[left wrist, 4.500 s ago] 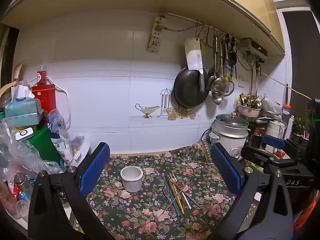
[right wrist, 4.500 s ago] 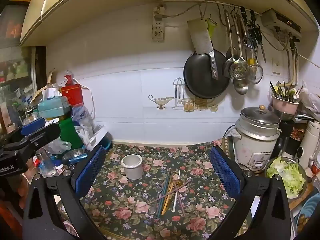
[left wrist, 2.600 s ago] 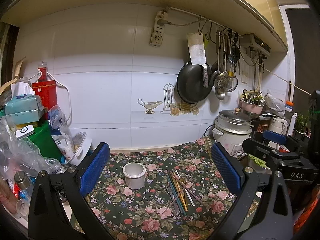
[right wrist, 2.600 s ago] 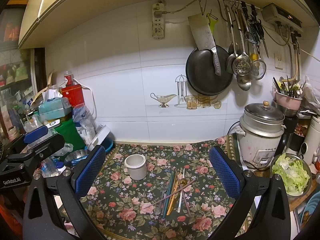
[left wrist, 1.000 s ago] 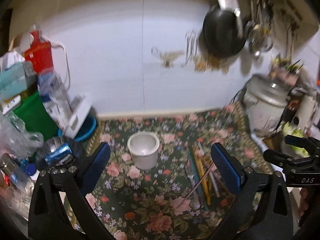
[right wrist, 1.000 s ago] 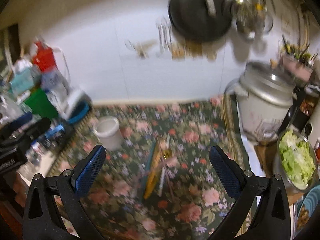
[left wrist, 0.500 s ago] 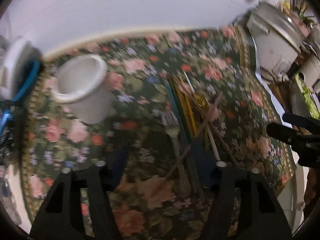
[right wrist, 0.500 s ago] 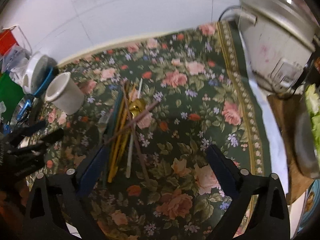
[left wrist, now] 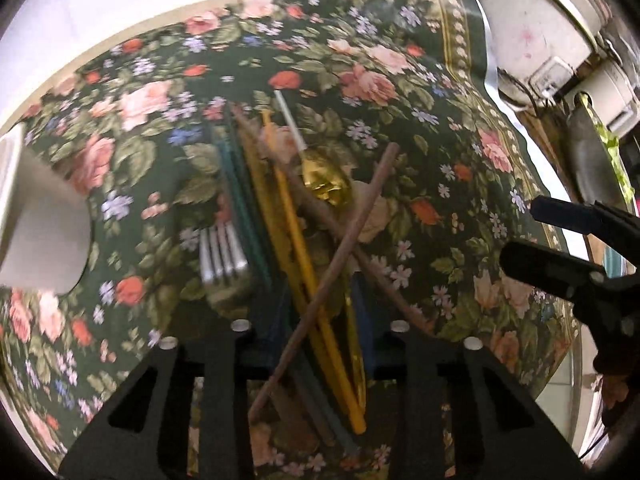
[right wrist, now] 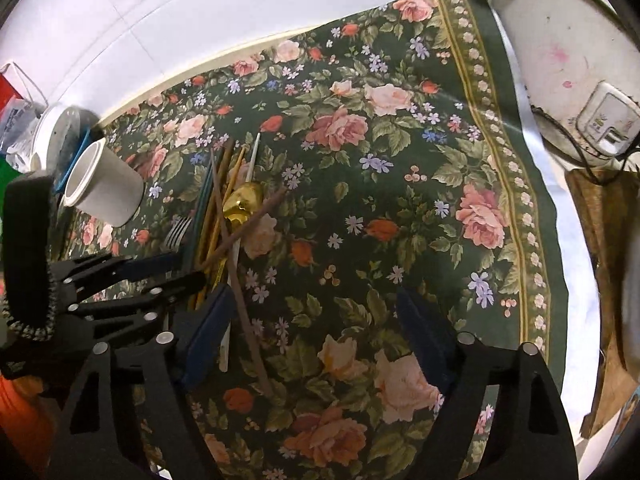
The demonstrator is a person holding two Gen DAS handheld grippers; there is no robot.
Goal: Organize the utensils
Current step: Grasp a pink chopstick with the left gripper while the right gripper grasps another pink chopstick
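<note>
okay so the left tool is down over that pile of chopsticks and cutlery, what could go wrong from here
The left tool straddles several pieces at once: yellow chopsticks, brown chopsticks crossed over them, teal ones. Closing could grab a mixed bunch or flick a crossed stick off the floral cloth. The gold spoon lies tangled under a brown stick and may get dragged along. The white cup stands close to the pile, so a swing left could tip it.

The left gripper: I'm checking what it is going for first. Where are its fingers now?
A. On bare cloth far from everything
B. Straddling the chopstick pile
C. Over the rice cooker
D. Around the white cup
B: the left gripper has a finger either side of the chopstick pile, while the white cup stands off to its left.
</note>
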